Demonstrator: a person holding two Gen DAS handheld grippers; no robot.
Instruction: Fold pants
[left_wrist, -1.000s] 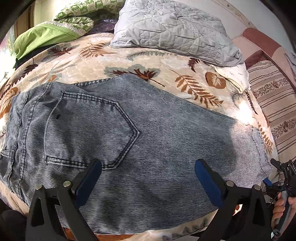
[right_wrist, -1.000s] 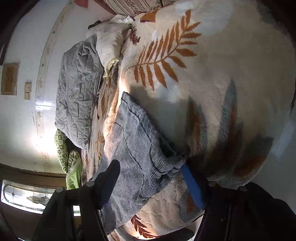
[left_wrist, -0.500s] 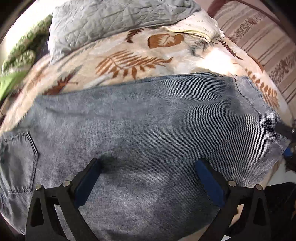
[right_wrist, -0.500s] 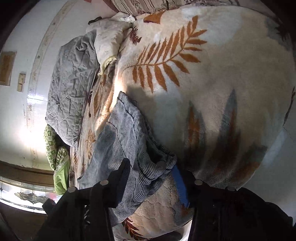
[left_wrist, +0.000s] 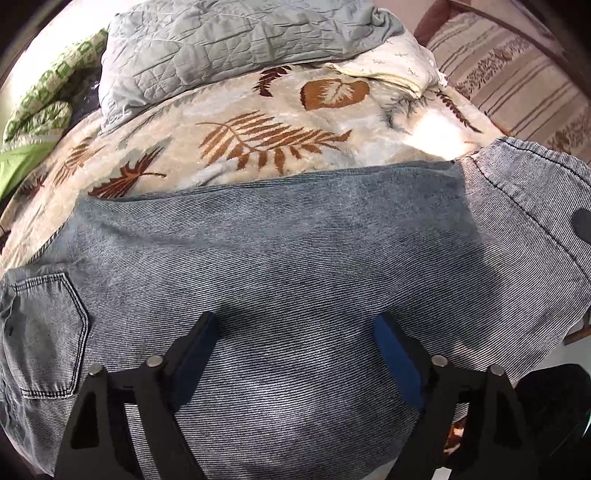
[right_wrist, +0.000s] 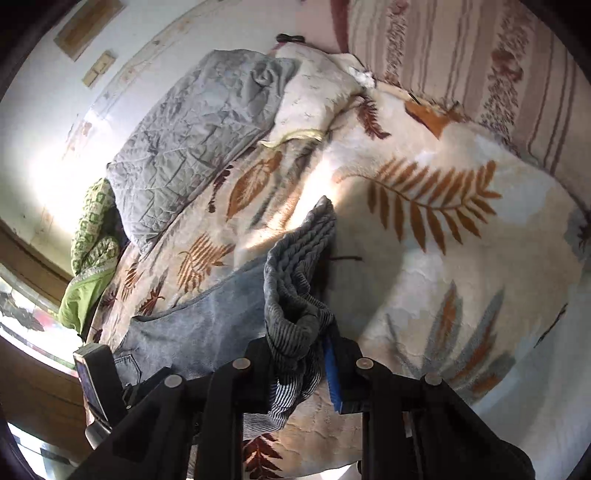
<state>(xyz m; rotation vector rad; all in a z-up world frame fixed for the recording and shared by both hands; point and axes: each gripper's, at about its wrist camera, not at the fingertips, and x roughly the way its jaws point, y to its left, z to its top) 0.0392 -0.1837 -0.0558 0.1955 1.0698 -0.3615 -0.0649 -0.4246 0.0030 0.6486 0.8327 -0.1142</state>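
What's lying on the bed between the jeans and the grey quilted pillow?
Only bare leaf-print blanket; nothing else lies between the jeans and the grey quilted pillow. The left wrist view shows it best.

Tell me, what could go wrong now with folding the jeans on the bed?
1. The right gripper, whose jaws have just been closing, pinches only a bunched bit of the jeans near the leg's end. The heavy cloth might slip out when lifted.
2. The left gripper, its jaws narrowing a little, is open above the jeans and holds nothing, so the middle could drag and the fold turn crooked.
3. The fluffy leaf blanket may wrinkle or get pinched along.
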